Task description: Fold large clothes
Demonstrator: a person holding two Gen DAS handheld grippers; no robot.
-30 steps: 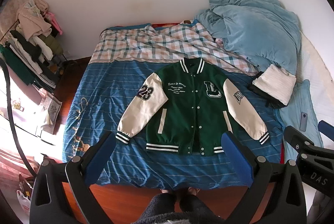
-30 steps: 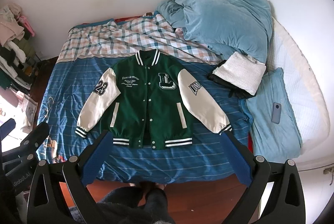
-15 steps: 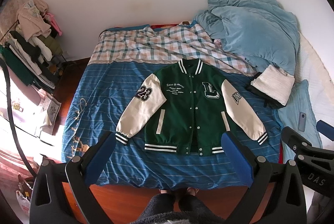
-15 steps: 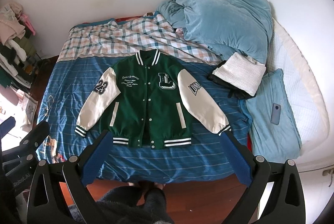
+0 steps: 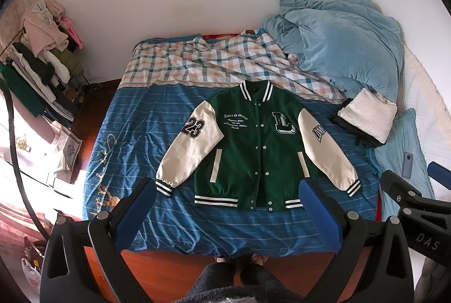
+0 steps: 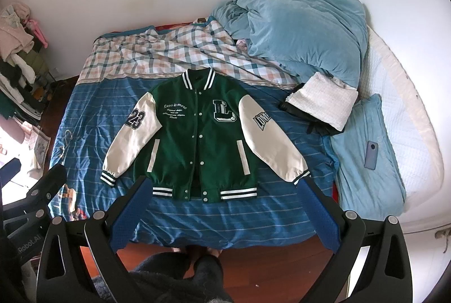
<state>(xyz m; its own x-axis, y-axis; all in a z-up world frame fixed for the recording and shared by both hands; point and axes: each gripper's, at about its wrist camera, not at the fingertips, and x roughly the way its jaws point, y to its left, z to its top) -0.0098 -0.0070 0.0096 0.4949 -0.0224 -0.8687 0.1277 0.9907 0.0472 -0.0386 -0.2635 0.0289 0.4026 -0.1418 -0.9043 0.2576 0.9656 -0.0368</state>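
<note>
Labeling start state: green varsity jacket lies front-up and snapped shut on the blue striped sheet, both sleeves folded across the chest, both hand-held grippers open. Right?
One thing is wrong: the sleeves. In the right wrist view the jacket has its left-side sleeve and right-side sleeve spread outward on the sheet, not folded across the chest. The rest holds: the right hand-held gripper and left hand-held gripper are open.

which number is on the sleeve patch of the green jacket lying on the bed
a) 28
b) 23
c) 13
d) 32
b, the cream sleeve of the green varsity jacket, on the image-left side in both wrist views, carries a dark patch that reads 23; the other sleeve's patch has letters instead.
</note>
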